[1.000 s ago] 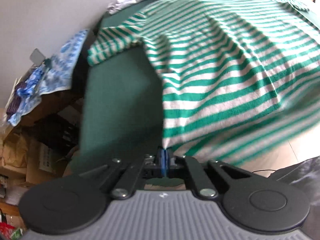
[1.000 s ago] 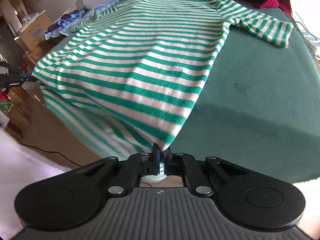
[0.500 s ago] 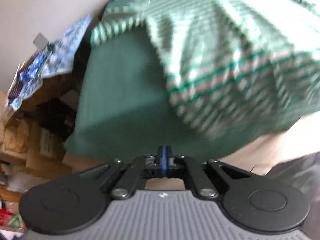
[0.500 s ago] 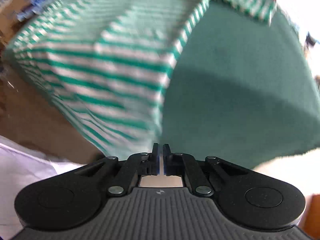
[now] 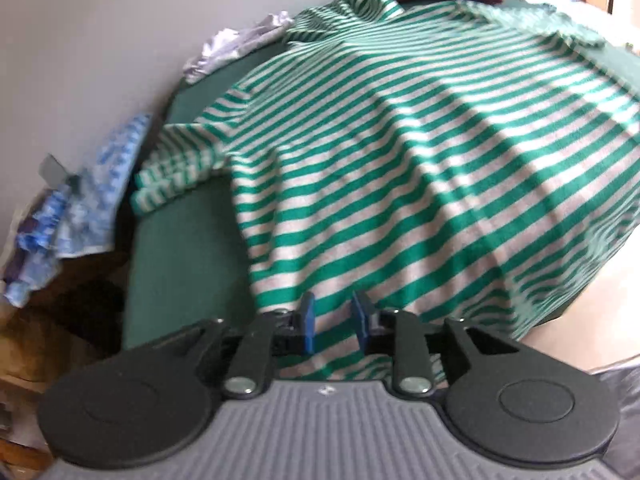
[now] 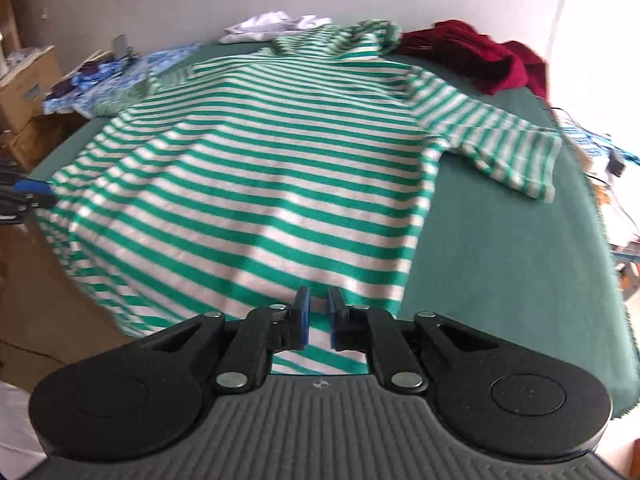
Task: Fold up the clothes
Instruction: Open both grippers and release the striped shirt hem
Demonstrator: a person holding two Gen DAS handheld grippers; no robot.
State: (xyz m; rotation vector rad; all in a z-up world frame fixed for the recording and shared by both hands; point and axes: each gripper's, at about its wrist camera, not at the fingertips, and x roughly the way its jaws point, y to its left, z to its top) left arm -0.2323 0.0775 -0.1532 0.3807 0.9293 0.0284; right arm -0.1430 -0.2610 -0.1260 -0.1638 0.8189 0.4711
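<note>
A green-and-white striped shirt (image 6: 260,168) lies spread flat on the green table (image 6: 500,248), collar at the far end and hem drooping over the near edge. In the right wrist view its right sleeve (image 6: 508,148) lies stretched out on the table. In the left wrist view its left sleeve (image 5: 180,176) is bunched near the table's left edge. My left gripper (image 5: 334,314) is open just above the hem near the shirt's left bottom corner. My right gripper (image 6: 319,310) is open over the hem near the right bottom corner. Neither holds any cloth.
At the far right of the table lies a maroon garment (image 6: 476,56), with a white cloth (image 6: 276,24) at the far end. A blue patterned cloth (image 6: 108,80) and cardboard boxes (image 6: 24,92) stand to the left. The floor shows below the table's near edge.
Both grippers were shut on the hem and held the shirt up. They have let go and opened, and the shirt has settled flat on the table.
</note>
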